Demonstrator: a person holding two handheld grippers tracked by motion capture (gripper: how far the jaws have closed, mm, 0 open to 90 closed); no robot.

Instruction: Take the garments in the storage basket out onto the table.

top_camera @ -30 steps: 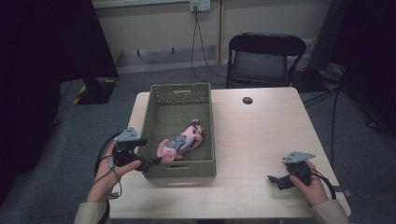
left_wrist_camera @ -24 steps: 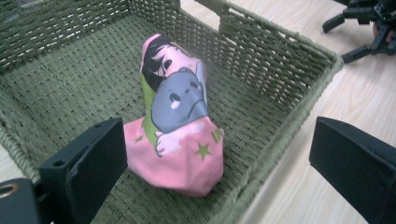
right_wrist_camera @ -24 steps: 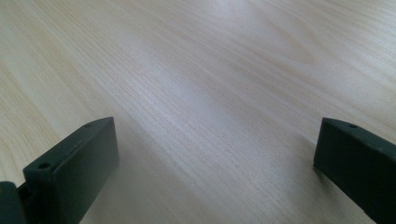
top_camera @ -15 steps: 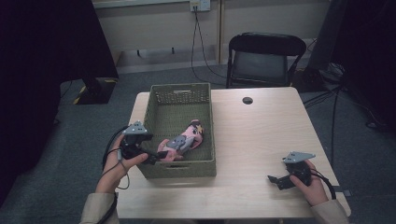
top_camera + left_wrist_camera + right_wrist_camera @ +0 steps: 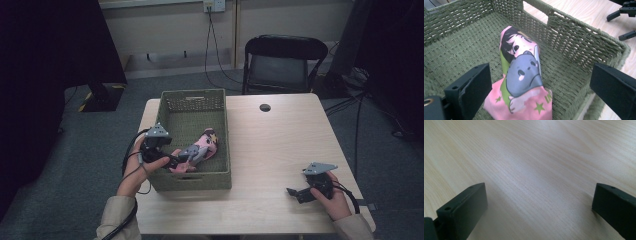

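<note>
The left hand-held gripper (image 5: pixel 172 161) reaches into the green woven basket (image 5: pixel 196 101) with its jaws spread wide on either side of the pink printed pouch (image 5: pixel 520 75), not closed on it, so the pick-up seems only begun. The pouch lies on the basket floor near the front wall, the one item inside. The right hand-held gripper (image 5: pixel 298 194) rests open on the surface (image 5: pixel 280 145), well apart.
</note>
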